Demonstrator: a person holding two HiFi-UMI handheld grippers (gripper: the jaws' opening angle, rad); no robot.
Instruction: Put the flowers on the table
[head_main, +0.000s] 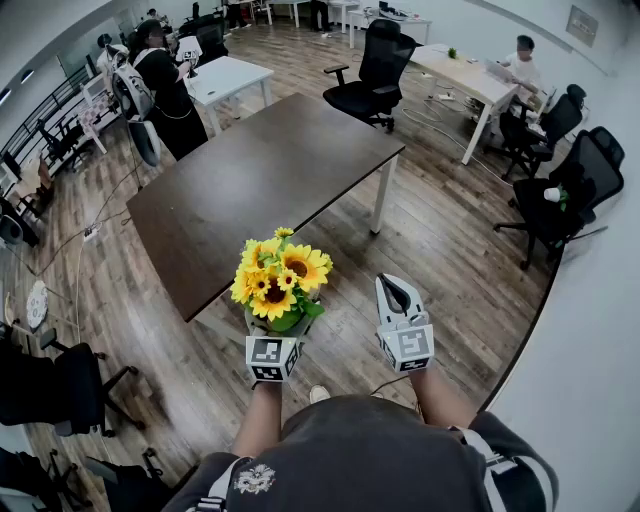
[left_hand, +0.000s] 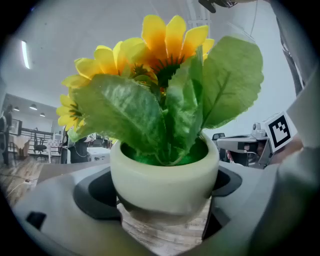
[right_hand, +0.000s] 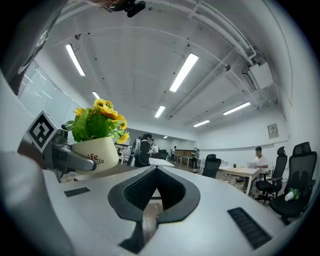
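Sunflowers (head_main: 280, 272) in hand, we stand just short of the dark table (head_main: 250, 180). Our left gripper (head_main: 276, 338), jaws spread wide, clamps the smooth, rounded cream pot (left_hand: 164, 175) below its rim. Our right gripper (head_main: 398, 296) is closed on nothing. We judge it best to carry the pot level and set its base well inside the edge. The fabric-looking petals and veined leaves likely make it top-heavy.
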